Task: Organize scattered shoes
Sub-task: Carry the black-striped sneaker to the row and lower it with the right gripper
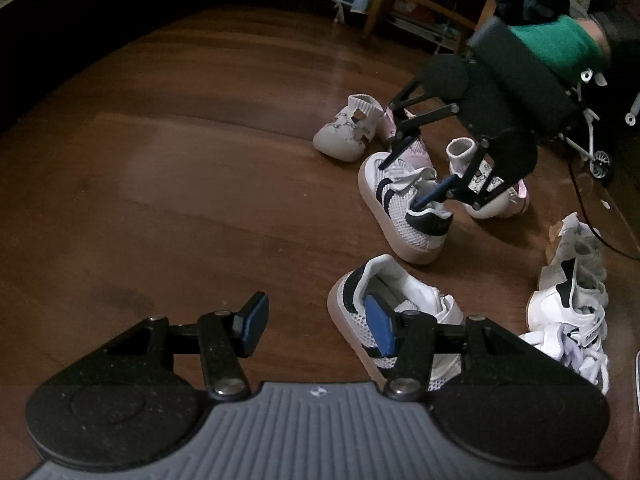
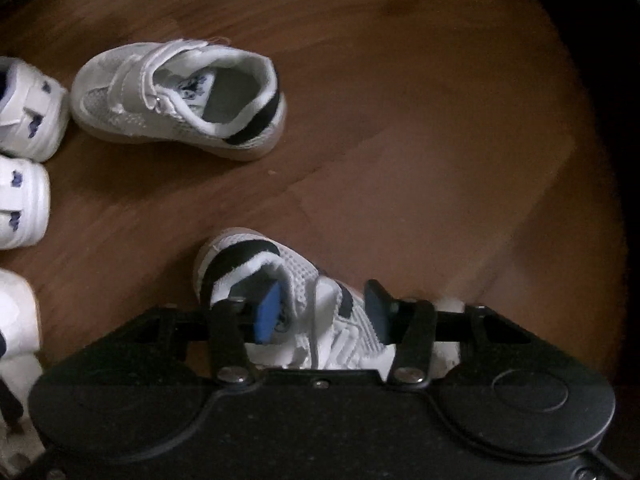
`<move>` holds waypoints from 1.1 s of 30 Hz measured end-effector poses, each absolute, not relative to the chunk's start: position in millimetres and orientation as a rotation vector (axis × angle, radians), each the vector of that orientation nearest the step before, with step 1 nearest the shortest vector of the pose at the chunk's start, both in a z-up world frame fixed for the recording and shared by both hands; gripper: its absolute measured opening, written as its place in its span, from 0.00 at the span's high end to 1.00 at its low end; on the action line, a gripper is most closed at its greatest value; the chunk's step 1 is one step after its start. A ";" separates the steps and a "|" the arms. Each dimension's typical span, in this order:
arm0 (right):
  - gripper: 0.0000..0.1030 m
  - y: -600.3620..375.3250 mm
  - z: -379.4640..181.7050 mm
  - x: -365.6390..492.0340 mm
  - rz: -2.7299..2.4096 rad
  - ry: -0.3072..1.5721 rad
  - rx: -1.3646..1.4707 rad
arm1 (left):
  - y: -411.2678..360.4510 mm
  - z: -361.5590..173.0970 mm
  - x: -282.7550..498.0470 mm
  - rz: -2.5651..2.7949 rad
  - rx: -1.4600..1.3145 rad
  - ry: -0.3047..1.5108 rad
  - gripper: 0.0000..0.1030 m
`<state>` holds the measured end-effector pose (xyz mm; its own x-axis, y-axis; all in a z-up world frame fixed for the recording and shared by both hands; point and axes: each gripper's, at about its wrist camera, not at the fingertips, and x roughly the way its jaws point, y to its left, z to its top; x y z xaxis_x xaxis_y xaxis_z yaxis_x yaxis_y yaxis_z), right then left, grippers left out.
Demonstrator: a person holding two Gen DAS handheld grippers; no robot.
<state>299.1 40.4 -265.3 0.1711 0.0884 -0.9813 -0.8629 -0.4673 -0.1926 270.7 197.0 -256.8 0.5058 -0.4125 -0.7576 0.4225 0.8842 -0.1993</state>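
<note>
Glossy wood floor [image 1: 200, 160]; white mesh-cloth sneaker [image 2: 180, 96].

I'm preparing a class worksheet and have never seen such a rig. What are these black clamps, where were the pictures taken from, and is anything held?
A person holds a black two-finger gripper in each hand; a camera on each looks along its fingers. One picture comes from the left gripper, open above the brown wooden floor; the other from the right gripper. Children's shoes lie scattered. The right gripper straddles one side of a white mesh sneaker with a dark heel band, one blue pad inside; whether it squeezes is unclear. Its matching sneaker lies nearby.
</note>
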 end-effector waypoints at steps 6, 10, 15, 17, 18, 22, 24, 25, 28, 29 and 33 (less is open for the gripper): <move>0.56 48.9 -276.3 283.9 1.522 0.715 -1.818 | 204.5 -256.6 273.4 -0.481 -0.019 0.910 0.49; 0.54 56.8 -288.2 292.1 1.490 0.750 -1.802 | 205.9 -258.0 274.9 -0.474 -0.030 0.912 0.49; 0.72 61.8 -272.9 334.1 1.321 1.065 -1.399 | 209.9 -259.6 275.7 -0.460 -0.063 0.923 0.49; 0.73 54.6 -263.2 350.4 1.236 1.148 -1.204 | 211.7 -260.0 276.2 -0.453 -0.078 0.926 0.49; 0.73 50.4 -258.1 358.5 1.190 1.185 -1.105 | 212.2 -260.0 276.3 -0.447 -0.081 0.926 0.49; 0.79 17.4 -239.3 384.1 1.029 1.337 -0.686 | 212.6 -258.3 276.2 -0.438 -0.094 0.920 0.49; 0.79 -5.7 -233.5 393.3 0.943 1.428 -0.446 | 212.3 -258.1 275.0 -0.435 -0.097 0.917 0.49; 0.79 -14.0 -233.8 395.4 0.909 1.464 -0.369 | 212.1 -258.2 274.3 -0.432 -0.098 0.916 0.49; 0.79 -45.2 -243.3 389.8 0.779 1.581 -0.175 | 214.6 -257.8 271.4 -0.421 -0.113 0.912 0.49; 0.77 -53.8 -249.1 387.5 0.720 1.594 -0.122 | 214.6 -258.2 272.2 -0.419 -0.118 0.911 0.49; 0.62 -57.3 -261.3 377.2 0.650 1.524 -0.157 | 210.3 -257.5 269.2 -0.421 -0.126 0.906 0.49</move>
<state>377.2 -57.3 -261.3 -0.0833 0.2943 -0.9521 -0.4836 0.8234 0.2968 269.2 210.3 -257.5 0.5421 -0.4059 -0.7358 0.3007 0.9113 -0.2812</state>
